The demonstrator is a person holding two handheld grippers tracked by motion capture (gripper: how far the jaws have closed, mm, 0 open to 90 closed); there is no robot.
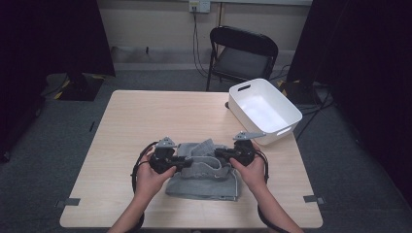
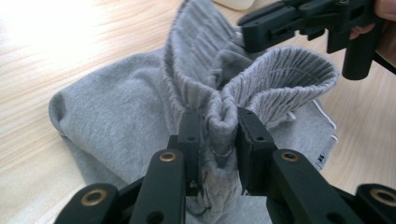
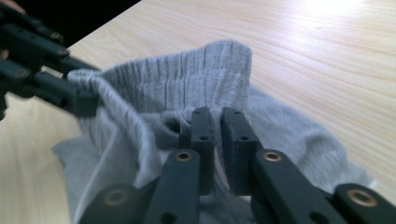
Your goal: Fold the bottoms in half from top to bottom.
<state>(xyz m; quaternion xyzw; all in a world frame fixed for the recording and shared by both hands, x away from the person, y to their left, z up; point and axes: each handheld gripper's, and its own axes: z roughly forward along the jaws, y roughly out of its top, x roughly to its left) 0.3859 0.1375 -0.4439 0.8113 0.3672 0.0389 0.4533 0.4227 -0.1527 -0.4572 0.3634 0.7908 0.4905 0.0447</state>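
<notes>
A grey garment (image 1: 204,182) with a ribbed elastic waistband (image 3: 187,74) lies on the wooden table (image 1: 145,116), near its front edge. My left gripper (image 2: 219,126) is shut on a bunched fold of the waistband and lifts it off the cloth below. In the high view the left gripper (image 1: 187,162) holds the garment's left side and the right gripper (image 1: 218,154) its right side, tips facing each other. My right gripper (image 3: 217,123) has its jaws nearly together, pinching the waistband's edge. The waistband stands up as a raised loop between the two grippers.
A white plastic bin (image 1: 265,110) sits at the table's far right corner, slightly over the edge. Behind the table stands a black folding chair (image 1: 243,53). Dark curtains hang at both sides. Bare wood stretches to the left of the garment and beyond it.
</notes>
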